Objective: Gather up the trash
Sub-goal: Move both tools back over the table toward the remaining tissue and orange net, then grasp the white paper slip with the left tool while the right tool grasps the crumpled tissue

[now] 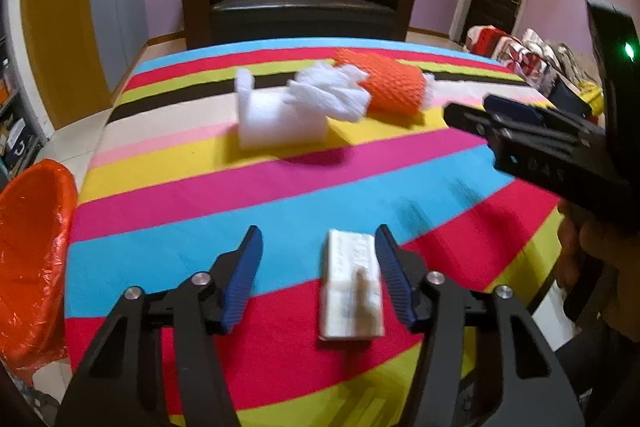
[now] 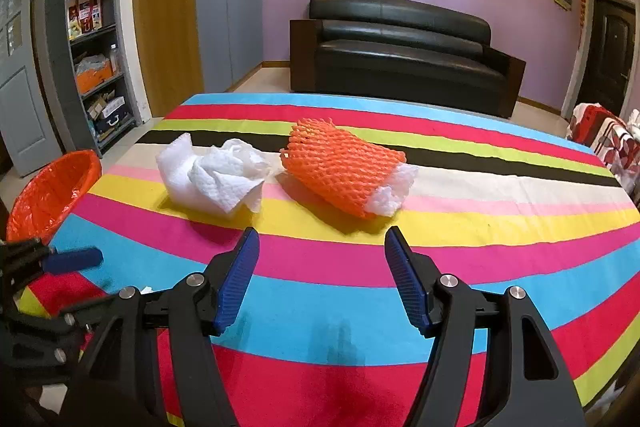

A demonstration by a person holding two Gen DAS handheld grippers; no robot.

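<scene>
Trash lies in three lots on the striped tablecloth (image 2: 360,267), and none is lifted yet. Taking the orange-lined bin (image 2: 52,195) off the cloth's left edge as landmark: a small flat white packet (image 1: 350,287) lies nearest the person, to the right of the bin; crumpled white paper and foam (image 2: 216,175) sits farther in from the bin; an orange foam net sleeve (image 2: 340,167) with white foam in its end lies beyond that, farthest from the bin.

Left gripper (image 1: 318,275): jaws spread wide, nothing held, straddling the packet, which lies close against the right-hand finger. Whether finger and packet touch cannot be told; that view is blurred.

Right gripper (image 2: 322,279): jaws spread, empty, poised above the cloth short of the net sleeve.

Assessment: the step in hand appears to be the approach to the first pick. The left gripper needs centring over the packet, lowering and closing across its narrow width, then carrying left to the bin. The flat packet may slide rather than lift.
</scene>
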